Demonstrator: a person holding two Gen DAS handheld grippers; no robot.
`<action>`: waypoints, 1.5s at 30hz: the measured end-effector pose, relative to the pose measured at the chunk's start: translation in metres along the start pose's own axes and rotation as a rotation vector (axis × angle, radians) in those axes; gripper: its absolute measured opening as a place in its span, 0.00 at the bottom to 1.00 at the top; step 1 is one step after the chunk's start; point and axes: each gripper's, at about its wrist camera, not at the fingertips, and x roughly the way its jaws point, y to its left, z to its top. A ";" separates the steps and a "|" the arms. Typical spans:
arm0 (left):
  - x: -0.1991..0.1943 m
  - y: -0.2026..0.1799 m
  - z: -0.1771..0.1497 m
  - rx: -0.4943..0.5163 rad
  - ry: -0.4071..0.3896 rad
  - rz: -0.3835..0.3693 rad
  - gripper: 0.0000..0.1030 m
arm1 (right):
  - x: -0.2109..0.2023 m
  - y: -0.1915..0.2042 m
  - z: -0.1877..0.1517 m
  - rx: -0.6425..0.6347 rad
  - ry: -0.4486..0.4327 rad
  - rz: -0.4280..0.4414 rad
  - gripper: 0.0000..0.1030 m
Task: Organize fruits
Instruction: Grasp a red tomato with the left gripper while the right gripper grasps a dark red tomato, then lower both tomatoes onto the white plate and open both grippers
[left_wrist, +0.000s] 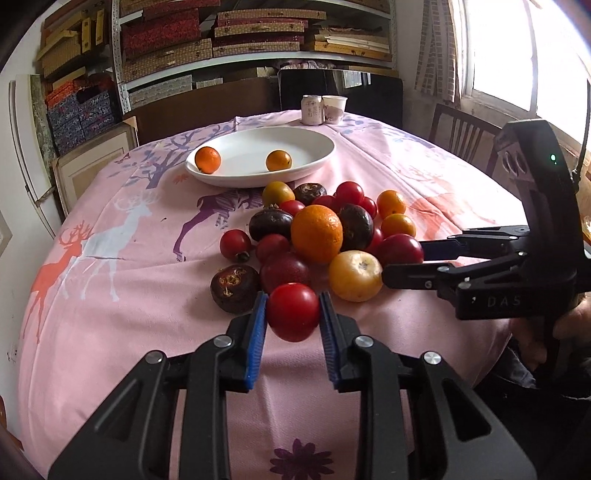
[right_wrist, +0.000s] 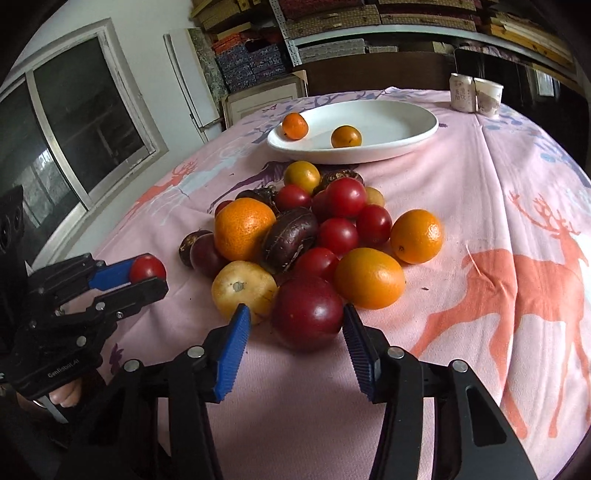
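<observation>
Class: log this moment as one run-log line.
left gripper: shut on tomato | right gripper: open around plum | plate: two oranges

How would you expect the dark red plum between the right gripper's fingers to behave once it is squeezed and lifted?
The dark red plum looks round and glossy, so it may slip or roll if gripped off-centre. It seems plump, probably firm yet bruisable. It rests against the yellow fruit, which might roll when it leaves. The right gripper straddles it, pads not visibly pressing.
</observation>
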 end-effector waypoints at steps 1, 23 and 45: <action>0.001 0.001 -0.001 -0.004 0.003 -0.001 0.26 | 0.001 -0.004 0.000 0.023 0.005 0.023 0.50; 0.060 0.021 0.125 -0.001 -0.055 0.020 0.26 | 0.001 -0.060 0.121 0.152 -0.130 0.060 0.38; 0.078 0.037 0.120 0.011 -0.017 0.094 0.67 | 0.002 -0.074 0.110 0.169 -0.160 -0.021 0.60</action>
